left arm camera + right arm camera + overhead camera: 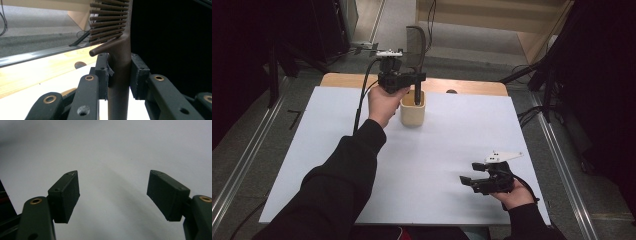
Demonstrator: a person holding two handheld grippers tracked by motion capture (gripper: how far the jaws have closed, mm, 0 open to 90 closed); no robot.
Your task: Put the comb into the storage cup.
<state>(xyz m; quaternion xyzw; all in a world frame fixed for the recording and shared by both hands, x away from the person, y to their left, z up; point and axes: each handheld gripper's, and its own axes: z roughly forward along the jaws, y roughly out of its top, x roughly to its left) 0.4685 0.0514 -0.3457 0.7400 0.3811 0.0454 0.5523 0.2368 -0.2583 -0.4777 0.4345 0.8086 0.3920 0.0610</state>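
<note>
- Two grippers show in the high view: the left gripper [418, 76], at upper centre, clamps the handle of a dark comb [416, 46] standing upright in a beige cup [413, 111] on the white tabletop [452, 140]; the right gripper [468, 182] rests at lower right.
- Left gripper view: both pads [139, 75] press the comb's [119, 62] handle at centre frame.
- Right gripper view: jaws spread wide over bare tabletop [112, 150], holding nothing.

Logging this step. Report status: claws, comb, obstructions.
Left claw shut on comb, handle upright, lower end in cup. Right claw open, idle above the sheet. Nothing blocking.
</note>
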